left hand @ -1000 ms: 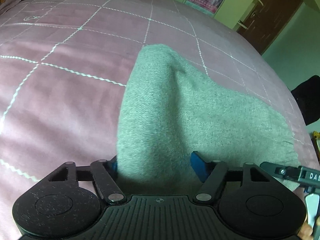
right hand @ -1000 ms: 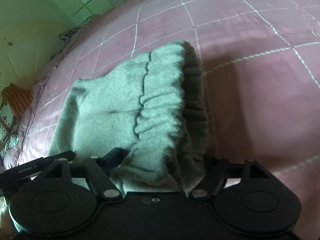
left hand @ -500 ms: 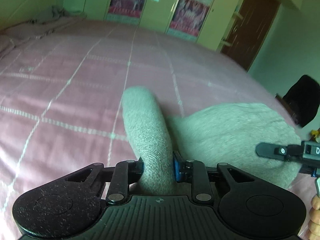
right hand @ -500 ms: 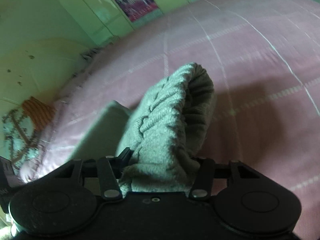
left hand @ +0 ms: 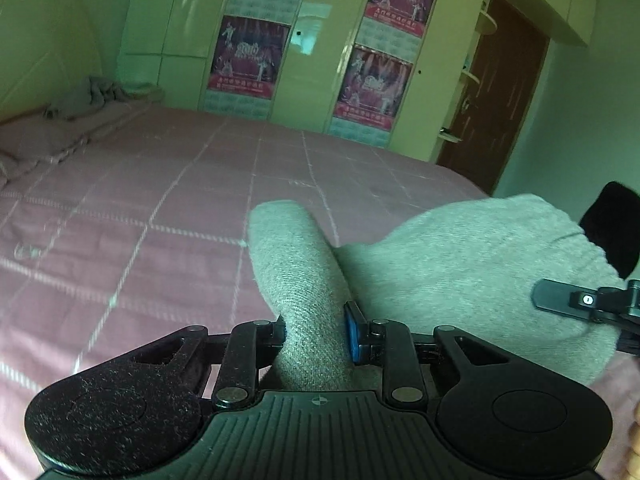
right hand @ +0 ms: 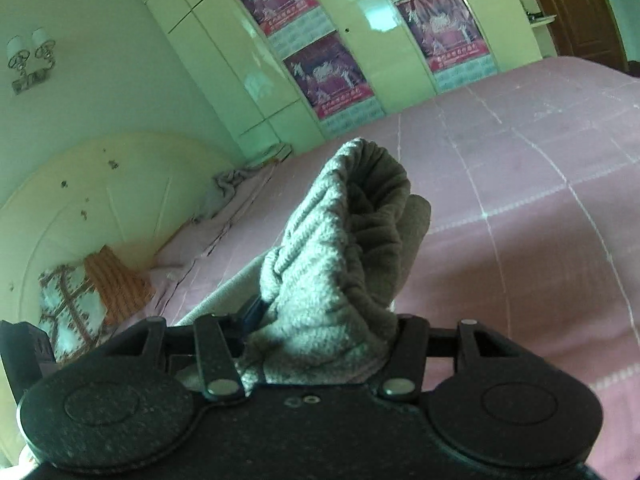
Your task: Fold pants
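The grey knitted pants [left hand: 460, 280] hang lifted above the pink bed [left hand: 160, 208]. My left gripper [left hand: 316, 328] is shut on a bunched fold of the grey fabric, which stands up between the blue pads [left hand: 352, 332]. In the right wrist view my right gripper [right hand: 324, 332] is shut on the gathered ribbed waistband of the pants [right hand: 352, 240], which rises in a thick roll above the jaws. The right gripper's body [left hand: 580, 304] shows at the right edge of the left wrist view, beside the cloth. What hangs below both grippers is hidden.
The pink bedcover [right hand: 520, 220] with white grid lines spreads ahead. Crumpled bedding [left hand: 92, 96] and patterned pillows [right hand: 80, 304] lie by the headboard. A wardrobe with posters [left hand: 248, 56] stands beyond the bed, a brown door [left hand: 500, 112] to its right. A black object [left hand: 612, 232] sits off the bed's right side.
Both grippers closed on the pants, which lay flat between open jaws a second ago, and rose with the fabric. Both views tilted up from the bedcover toward the wardrobe.
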`<state>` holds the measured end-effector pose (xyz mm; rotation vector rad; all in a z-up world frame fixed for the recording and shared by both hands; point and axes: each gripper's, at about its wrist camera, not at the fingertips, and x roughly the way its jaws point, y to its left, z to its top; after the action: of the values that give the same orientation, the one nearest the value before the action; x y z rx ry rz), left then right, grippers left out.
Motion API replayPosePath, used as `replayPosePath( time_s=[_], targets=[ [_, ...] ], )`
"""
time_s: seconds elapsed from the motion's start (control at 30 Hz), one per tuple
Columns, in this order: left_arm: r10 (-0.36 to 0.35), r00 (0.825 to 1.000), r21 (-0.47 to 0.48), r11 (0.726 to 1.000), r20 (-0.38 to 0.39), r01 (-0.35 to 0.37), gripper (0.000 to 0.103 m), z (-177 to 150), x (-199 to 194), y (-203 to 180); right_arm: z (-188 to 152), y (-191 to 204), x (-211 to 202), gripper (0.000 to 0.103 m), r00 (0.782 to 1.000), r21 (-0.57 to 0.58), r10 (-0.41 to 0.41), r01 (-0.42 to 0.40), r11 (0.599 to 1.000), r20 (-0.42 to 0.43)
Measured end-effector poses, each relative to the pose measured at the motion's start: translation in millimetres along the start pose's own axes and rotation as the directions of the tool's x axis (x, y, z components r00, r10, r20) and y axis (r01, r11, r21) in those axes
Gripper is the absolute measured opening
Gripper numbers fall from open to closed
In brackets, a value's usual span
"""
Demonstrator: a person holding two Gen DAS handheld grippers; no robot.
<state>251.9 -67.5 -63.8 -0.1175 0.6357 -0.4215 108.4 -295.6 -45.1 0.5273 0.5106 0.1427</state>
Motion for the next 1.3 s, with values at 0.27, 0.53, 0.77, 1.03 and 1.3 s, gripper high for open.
replayPosePath(
  time_s=[0.27, 0.53, 0.77, 1.03, 1.3],
  targets=[
    [0.118, 0.962, 0.056, 0.993, -0.248, -0.108, 0.038, -40.4, 89.0, 4.9, -1.4, -61.5, 73.1, 0.057, 0.984, 0.038, -0.120, 0.126, 0.991, -0.128],
    [0.183, 0.947, 0.049, 0.983, -0.263, -0.176, 0.089, -60.7, 66.5, 17.1, -42.9, -83.0, 84.2, 0.080, 0.895, -0.105, -0.399, 0.385, 0.917, -0.200],
    [0.145, 0.976, 0.094, 0.987, -0.162, -0.131, 0.103, -36.0, 29.3, -32.1, -27.8, -6.3, 46.5, 0.069, 0.894, -0.338, -0.440, 0.440, 0.832, 0.081],
    [0.229, 0.909, 0.154, 0.971, -0.349, -0.186, 0.103, -71.6, 73.5, -58.1, -71.7, -13.2, 83.4, 0.061, 0.838, -0.429, -0.544, 0.475, 0.769, -0.047],
    [0.233, 0.895, 0.128, 0.972, -0.380, -0.199, 0.103, -77.3, 69.3, -59.9, -84.8, -46.8, 94.0, 0.073, 0.831, -0.341, -0.538, 0.470, 0.814, -0.140]
  ],
)
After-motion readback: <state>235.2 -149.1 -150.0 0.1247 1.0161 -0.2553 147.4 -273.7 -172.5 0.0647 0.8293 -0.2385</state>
